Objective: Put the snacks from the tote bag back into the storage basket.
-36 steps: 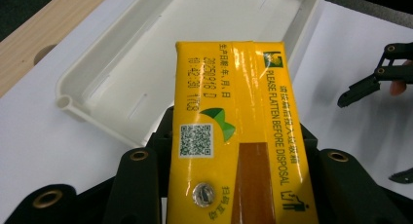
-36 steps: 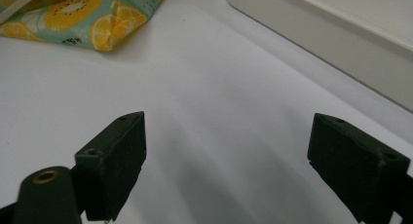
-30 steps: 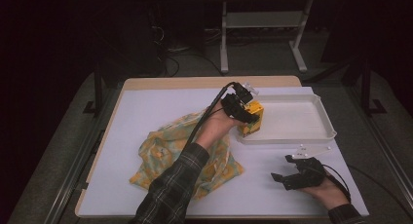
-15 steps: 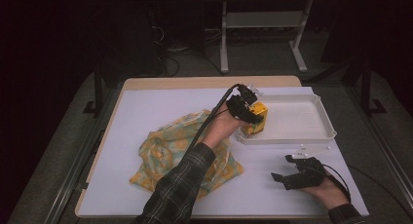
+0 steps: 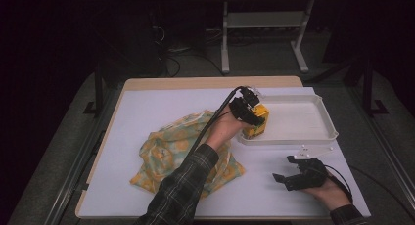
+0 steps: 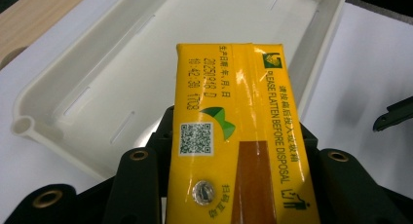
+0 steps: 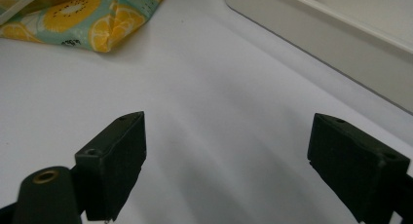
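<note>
Resting low on the white table cover [image 5: 147, 112], nearest the person's edge, the right gripper [image 5: 293, 173] sits where it sat a second ago, just in front of the white tray [image 5: 323, 132]; its jaws stand wide apart with nothing between them, and in the right gripper view bare cover shows between the two black pads [image 7: 117, 156]. Left of the tray lies the crumpled fruit-print cloth [image 5: 166, 151], unmoved since the earlier frames.

Farther out, the left gripper [image 5: 249, 112] has sunk a little toward the tray since a second ago, carrying the yellow drink carton [image 5: 257, 124] with it. Its jaws are clamped on the carton's two sides, which the left gripper view shows plainly: the carton [image 6: 238, 136] rises between the jaws, its printed top face turned to the camera, over the tray's near-left corner [image 6: 29, 124]. From above, the carton's base sits at the tray's left end, at or just inside the rim; whether it touches the tray floor I cannot tell.

The left forearm, in a plaid sleeve [image 5: 181, 191], reaches diagonally across the cloth toward the tray, hand wrapped round the gripper body. The right hand [image 5: 328, 188] lies flat and low.

Beyond the tray, the cover ends at a pale wooden table edge [image 5: 210, 82]; past that, grey floor, cables and a metal stand [image 5: 264, 24] sit in a dim room.
</note>
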Motion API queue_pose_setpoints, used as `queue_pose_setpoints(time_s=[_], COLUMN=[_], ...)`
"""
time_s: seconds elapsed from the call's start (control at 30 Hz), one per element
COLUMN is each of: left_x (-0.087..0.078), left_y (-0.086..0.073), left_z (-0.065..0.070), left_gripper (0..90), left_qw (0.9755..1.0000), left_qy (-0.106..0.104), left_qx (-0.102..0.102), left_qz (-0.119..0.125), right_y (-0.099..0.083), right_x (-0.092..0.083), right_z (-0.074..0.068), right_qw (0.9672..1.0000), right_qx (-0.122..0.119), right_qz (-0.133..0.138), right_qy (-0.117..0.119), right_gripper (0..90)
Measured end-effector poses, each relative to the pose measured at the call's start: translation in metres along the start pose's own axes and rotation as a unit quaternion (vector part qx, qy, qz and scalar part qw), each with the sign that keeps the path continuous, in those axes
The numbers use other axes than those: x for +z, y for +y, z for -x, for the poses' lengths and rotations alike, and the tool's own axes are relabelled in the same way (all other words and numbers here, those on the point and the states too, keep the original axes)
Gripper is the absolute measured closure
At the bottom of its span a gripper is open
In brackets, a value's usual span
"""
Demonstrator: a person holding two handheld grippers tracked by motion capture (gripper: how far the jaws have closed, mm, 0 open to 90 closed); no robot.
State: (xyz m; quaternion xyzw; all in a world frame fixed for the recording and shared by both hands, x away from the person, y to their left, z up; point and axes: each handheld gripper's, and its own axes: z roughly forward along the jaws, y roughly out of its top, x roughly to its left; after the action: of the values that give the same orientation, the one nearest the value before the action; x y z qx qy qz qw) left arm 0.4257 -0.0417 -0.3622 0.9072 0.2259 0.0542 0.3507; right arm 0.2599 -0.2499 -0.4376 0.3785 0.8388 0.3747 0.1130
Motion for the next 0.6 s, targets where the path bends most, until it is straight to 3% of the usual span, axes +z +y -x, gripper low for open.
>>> queue_pose_setpoints(time_s=[0.33, 0.6], left_x=[0.010, 0.014], left_y=[-0.004, -0.008], left_z=[-0.001, -0.001], left_gripper=[53.5, 53.3], left_qw=[0.9997, 0.9998], left_qy=[0.005, 0.005], left_qx=[0.004, 0.001], left_qz=[-0.022, -0.021], right_y=[0.000, -0.001], right_x=[0.000, 0.000], right_z=[0.001, 0.001], right_qw=[1.0000, 1.0000], right_qx=[0.000, 0.000], right_qz=[0.000, 0.001], right_qy=[-0.001, 0.000], right_gripper=[13.7, 13.7])
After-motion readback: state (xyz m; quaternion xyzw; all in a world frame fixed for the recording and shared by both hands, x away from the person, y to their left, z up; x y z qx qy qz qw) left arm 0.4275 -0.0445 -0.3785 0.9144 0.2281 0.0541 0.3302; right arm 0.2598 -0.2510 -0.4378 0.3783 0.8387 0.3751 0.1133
